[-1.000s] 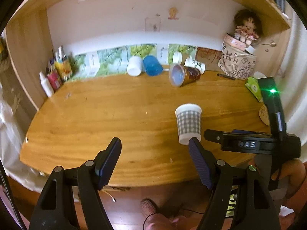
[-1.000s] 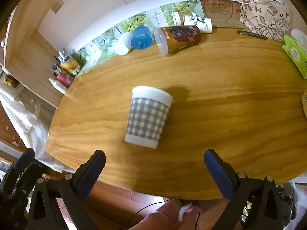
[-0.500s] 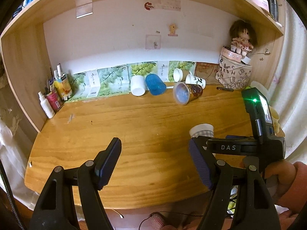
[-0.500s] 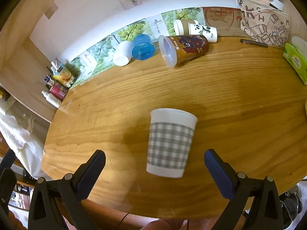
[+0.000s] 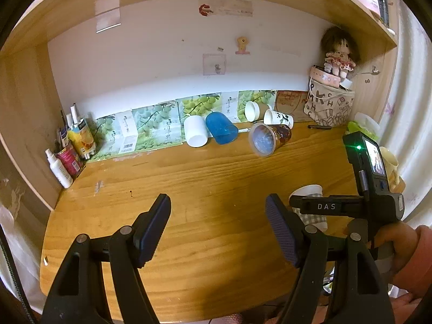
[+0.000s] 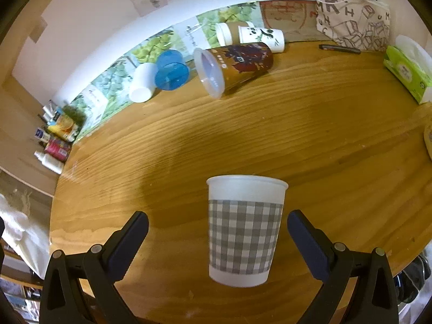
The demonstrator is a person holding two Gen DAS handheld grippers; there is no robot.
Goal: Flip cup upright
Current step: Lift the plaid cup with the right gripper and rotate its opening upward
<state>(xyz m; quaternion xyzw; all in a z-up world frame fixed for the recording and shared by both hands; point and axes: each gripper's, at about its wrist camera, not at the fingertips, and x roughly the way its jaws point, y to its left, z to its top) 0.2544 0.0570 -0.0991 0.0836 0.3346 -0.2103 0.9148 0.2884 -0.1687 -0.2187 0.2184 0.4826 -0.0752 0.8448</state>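
Right gripper (image 6: 217,232) is spread wide around the checkered cup (image 6: 244,229), not touching it. Left gripper (image 5: 218,222) also gapes wide, holding nothing, cup at its 3 o'clock.

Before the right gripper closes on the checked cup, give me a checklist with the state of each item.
1. Right gripper open wide enough: ok, both fingers stand apart from the checked cup.
2. Cup between the fingers: ok, roughly centred.
3. Contact with the cup: none yet, ok.
4. Cup orientation: the wider end faces away from the camera; whether it stands or lies on the desk cannot tell.
5. Left gripper out of the way: ok, open and holding nothing, off to the cup's side.
6. Neighbouring brown cup clear of the cup: ok, far back.
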